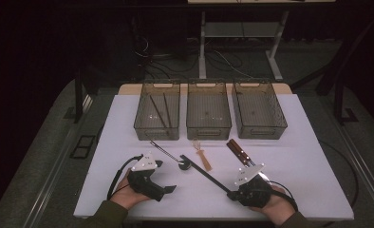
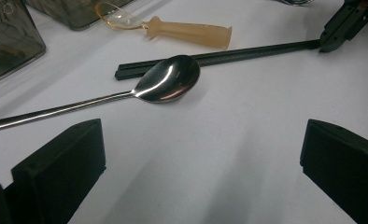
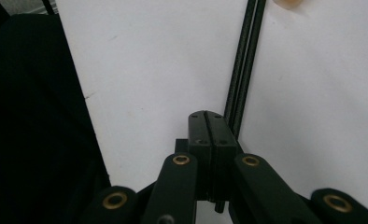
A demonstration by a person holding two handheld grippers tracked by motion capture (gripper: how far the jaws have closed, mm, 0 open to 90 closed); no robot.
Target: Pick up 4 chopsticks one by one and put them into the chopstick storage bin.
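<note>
White table [image 1: 294, 161] bears three bins [image 1: 209, 114], spoon [image 1: 168, 153], chopsticks [image 1: 204, 173].

Black chopsticks [image 1: 204, 172], silver spoon [image 2: 168, 79], white table [image 1: 299, 156]

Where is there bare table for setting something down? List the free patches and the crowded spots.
Free: the white table right of the wooden-handled knives, its left strip beside the left smoky plastic bin, and the front edge between both hand-held grippers. Crowded: the middle, where the long steel spoon, black chopsticks and amber plastic spoon lie close together.
</note>
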